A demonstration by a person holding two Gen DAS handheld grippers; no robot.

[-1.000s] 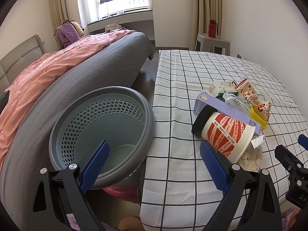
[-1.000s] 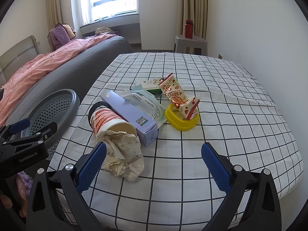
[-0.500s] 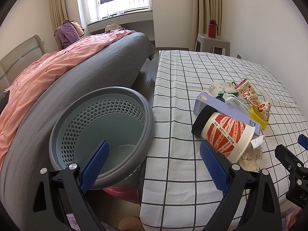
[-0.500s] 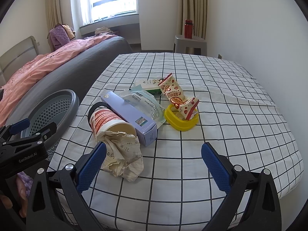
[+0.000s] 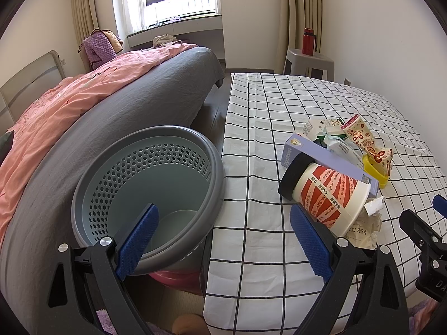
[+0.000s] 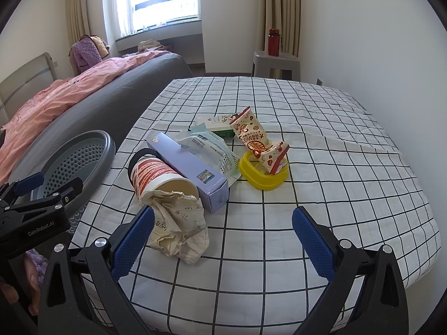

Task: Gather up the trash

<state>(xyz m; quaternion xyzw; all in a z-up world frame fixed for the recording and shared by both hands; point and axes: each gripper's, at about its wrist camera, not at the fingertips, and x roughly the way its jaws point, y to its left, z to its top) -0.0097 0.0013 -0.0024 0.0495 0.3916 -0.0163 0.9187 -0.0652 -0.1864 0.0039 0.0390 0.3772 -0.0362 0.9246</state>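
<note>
A pile of trash lies on the checked tablecloth: a red-and-white paper cup on its side, crumpled paper at its mouth, a lilac box, a plastic wrapper, a snack packet, a yellow lid and a small carton. The cup also shows in the left wrist view. A grey perforated bin stands left of the table. My left gripper is open and empty over the bin's rim and the table edge. My right gripper is open and empty, just short of the crumpled paper.
A bed with grey and pink covers runs along the left, behind the bin. A grey stool with a red bottle stands at the far wall. A white wall borders the table on the right.
The right gripper has crept slightly forward toward the trash pile. The left gripper has barely moved.
</note>
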